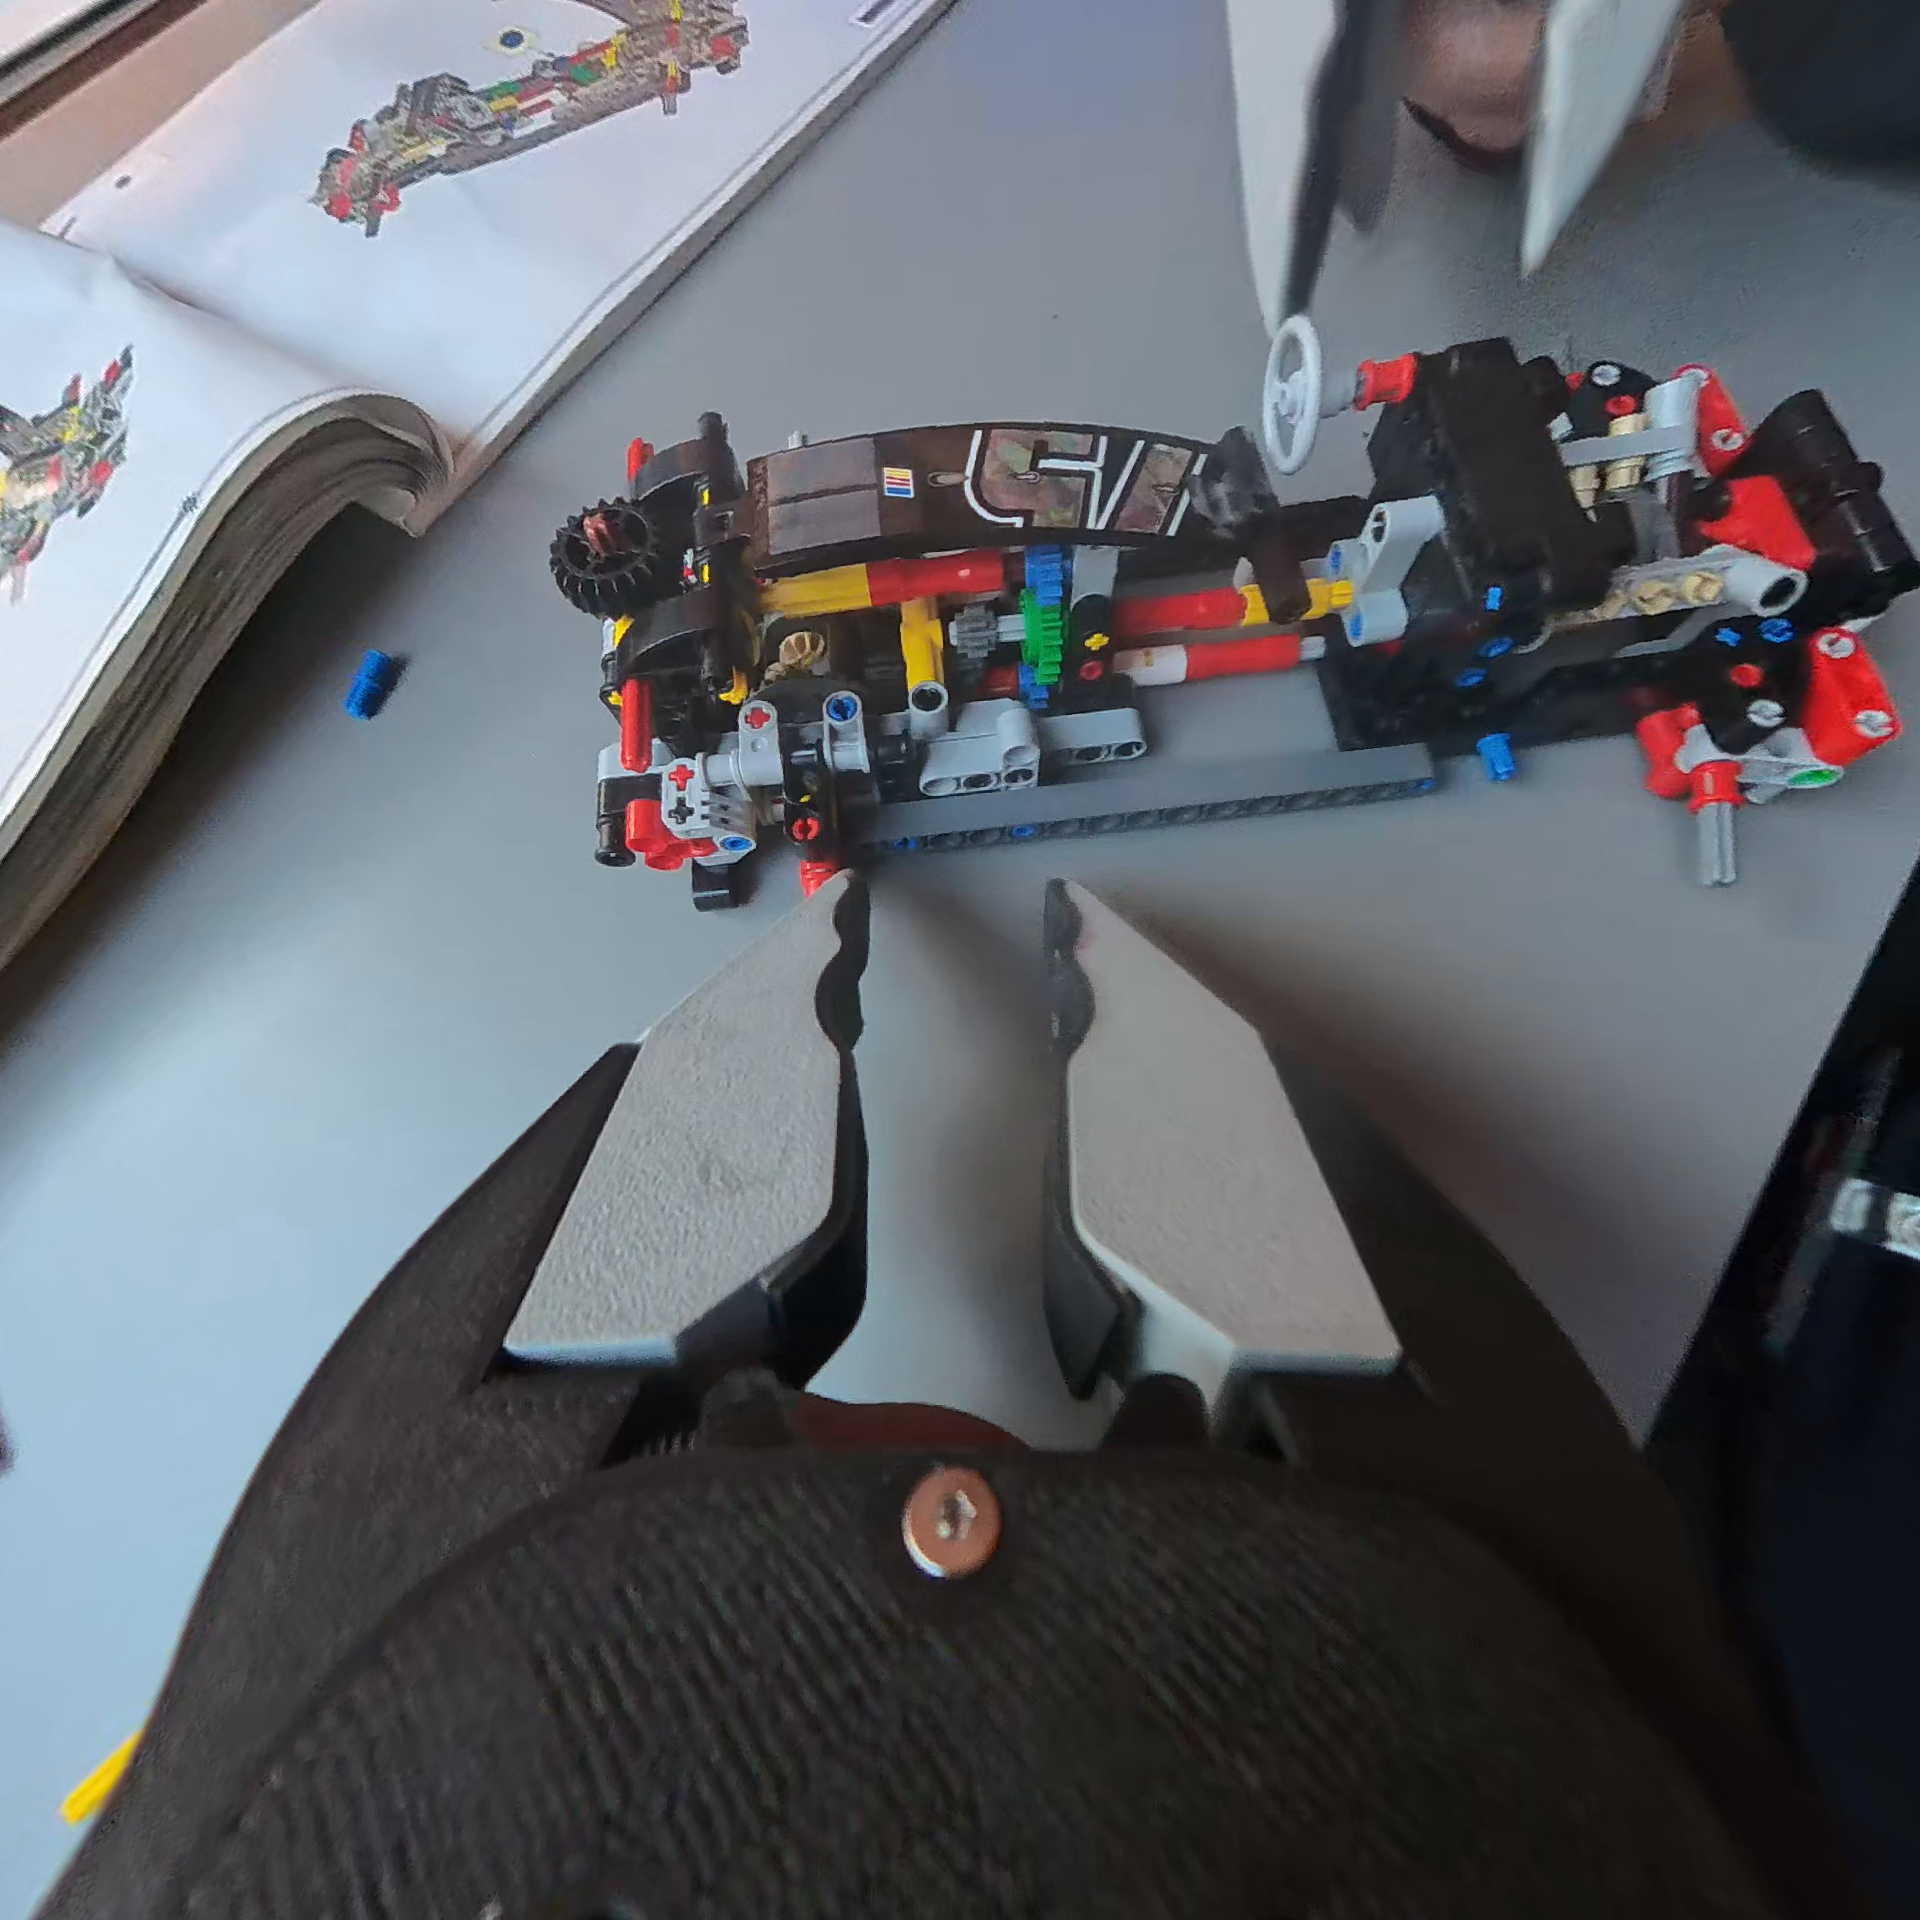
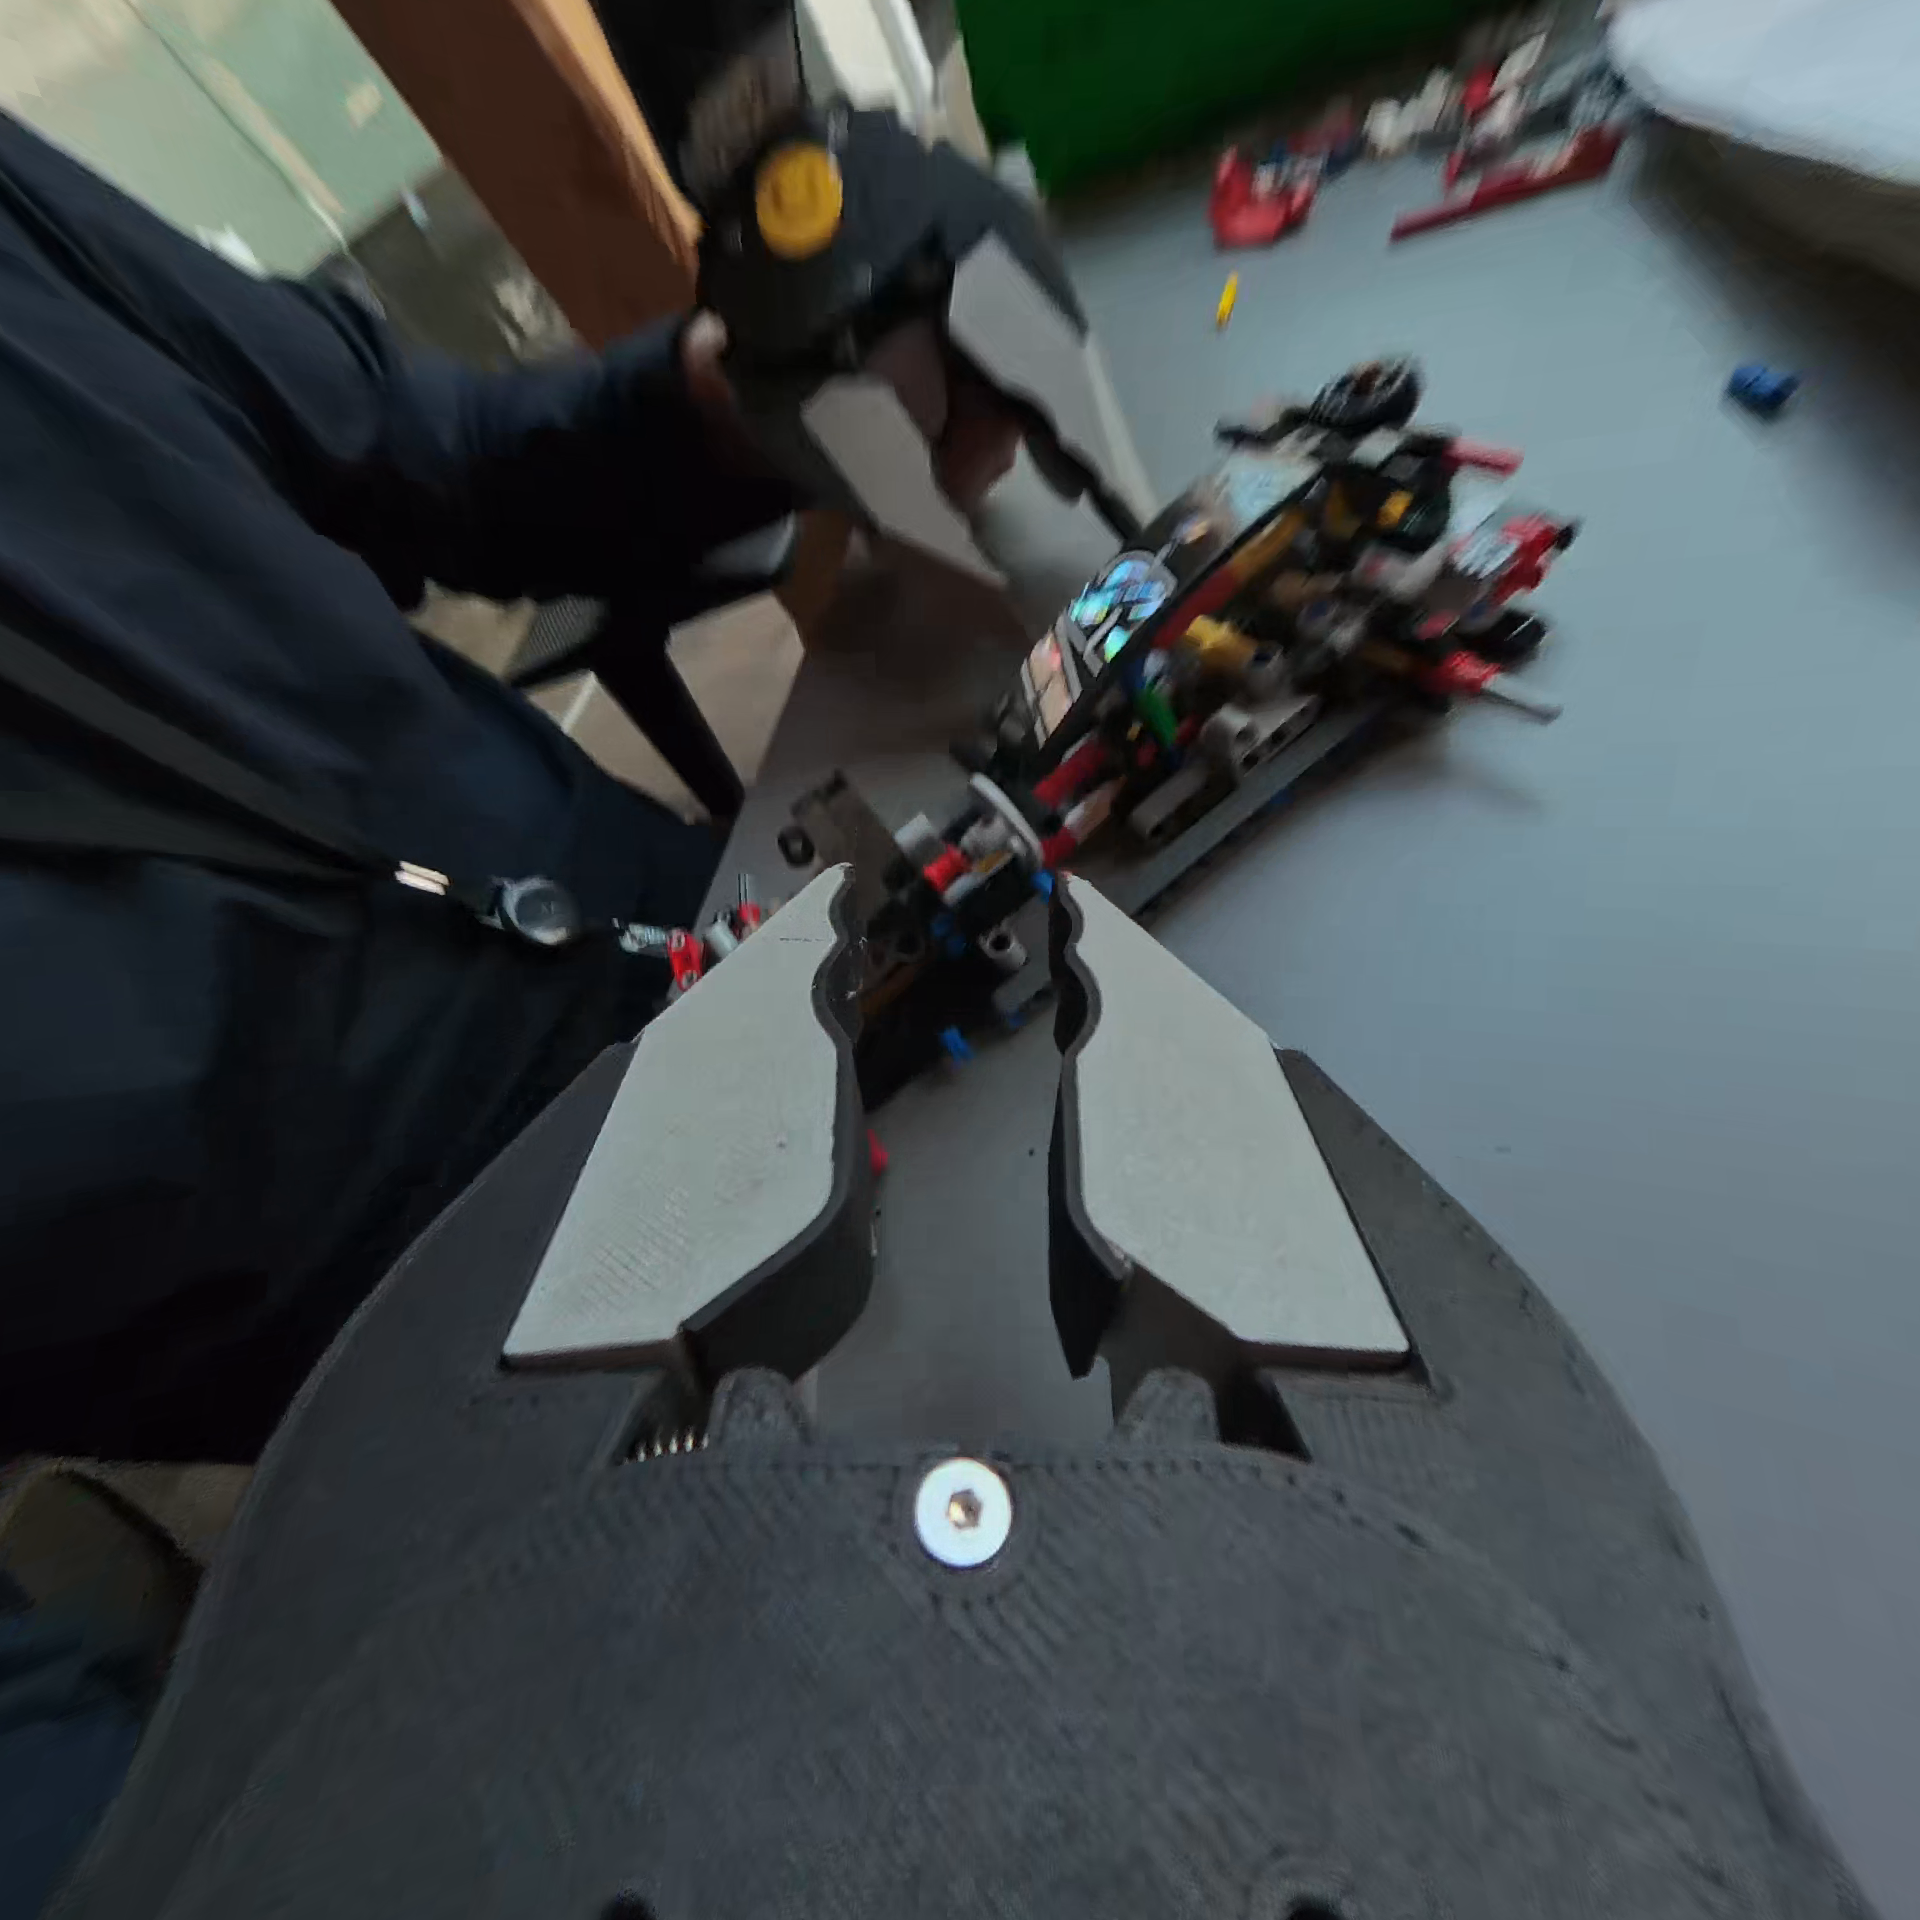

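A brick-built car chassis [image 1: 1039, 623] of black, red, yellow and grey parts lies on the grey table [image 1: 312, 1091]. It has a curved brown panel and a white steering wheel [image 1: 1294, 400]. My left gripper [image 1: 956, 904] is open and empty just in front of its long dark grey beam, and its left fingertip [image 1: 831, 914] is next to a red pin. My right gripper [image 2: 951, 904] is open, and the chassis's black end [image 2: 935, 966] shows between its fingers, which do not press on it. In the left wrist view the right gripper [image 1: 1413, 286] hovers above the steering wheel. The picture is blurred.
An open instruction booklet [image 1: 312, 208] lies at the left. Loose blue pins [image 1: 371, 683] [image 1: 1496, 753] and a yellow piece [image 1: 99, 1782] lie on the table. A pile of red parts [image 2: 1455, 135] sits far back. A person in dark clothing [image 2: 208, 623] is at the table's edge. The gap from one gripper's tips to the other's is roughly 12 cm.
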Action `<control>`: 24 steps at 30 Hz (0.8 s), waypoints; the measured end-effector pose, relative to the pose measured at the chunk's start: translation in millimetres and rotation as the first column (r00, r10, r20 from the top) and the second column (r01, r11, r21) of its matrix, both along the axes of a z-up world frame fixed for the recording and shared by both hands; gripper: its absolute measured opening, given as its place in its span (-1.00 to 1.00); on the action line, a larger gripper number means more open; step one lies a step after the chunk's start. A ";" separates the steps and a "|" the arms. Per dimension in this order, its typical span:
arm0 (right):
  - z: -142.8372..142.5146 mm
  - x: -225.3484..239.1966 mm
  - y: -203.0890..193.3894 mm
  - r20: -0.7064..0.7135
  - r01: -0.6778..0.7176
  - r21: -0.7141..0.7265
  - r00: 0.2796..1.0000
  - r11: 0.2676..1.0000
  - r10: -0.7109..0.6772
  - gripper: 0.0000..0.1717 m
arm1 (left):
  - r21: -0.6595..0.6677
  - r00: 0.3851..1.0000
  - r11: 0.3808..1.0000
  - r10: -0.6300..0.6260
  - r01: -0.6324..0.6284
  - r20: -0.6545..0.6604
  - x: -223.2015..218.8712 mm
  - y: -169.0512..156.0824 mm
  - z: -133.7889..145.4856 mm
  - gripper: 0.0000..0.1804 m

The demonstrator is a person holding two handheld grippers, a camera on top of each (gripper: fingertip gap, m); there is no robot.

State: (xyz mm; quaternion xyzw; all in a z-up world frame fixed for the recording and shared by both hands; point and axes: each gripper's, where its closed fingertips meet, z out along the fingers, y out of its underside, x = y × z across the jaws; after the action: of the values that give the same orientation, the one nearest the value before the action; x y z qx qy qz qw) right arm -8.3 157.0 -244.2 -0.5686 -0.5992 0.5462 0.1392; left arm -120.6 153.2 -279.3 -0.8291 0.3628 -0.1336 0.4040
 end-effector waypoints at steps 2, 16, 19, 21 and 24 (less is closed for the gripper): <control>-11.7 3.2 -14.5 0.062 -0.037 -0.020 0.997 0.999 0.038 -0.65 | 0.011 1.000 1.000 -0.001 0.001 -0.022 -1.7 7.3 -1.2 -0.75; -0.9 -39.4 -63.0 -0.014 0.017 0.027 1.000 0.999 -0.017 -0.69 | 0.124 1.000 0.992 0.022 -0.022 0.001 1.0 105.0 25.1 -0.79; 6.1 -16.4 -48.3 -0.070 0.083 0.064 0.994 0.994 -0.079 -0.70 | 0.072 0.998 0.997 0.000 -0.005 0.066 -13.6 66.0 37.9 -0.67; 10.8 3.7 -26.5 -0.114 0.175 0.073 0.980 0.982 -0.166 -0.68 | -0.004 0.996 1.000 -0.015 0.015 0.090 -20.8 27.9 39.7 -0.44; 13.7 29.0 11.0 -0.138 0.313 0.051 0.943 0.948 -0.304 -0.61 | -0.070 0.988 0.998 0.017 -0.006 0.152 -16.1 -18.6 44.3 -0.27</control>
State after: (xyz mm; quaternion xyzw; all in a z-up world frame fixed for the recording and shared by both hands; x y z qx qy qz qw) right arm 20.7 168.0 -230.6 -0.6137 -0.5118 0.5311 0.2818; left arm -136.7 134.7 -235.0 -0.8320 0.3213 -0.2068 0.4023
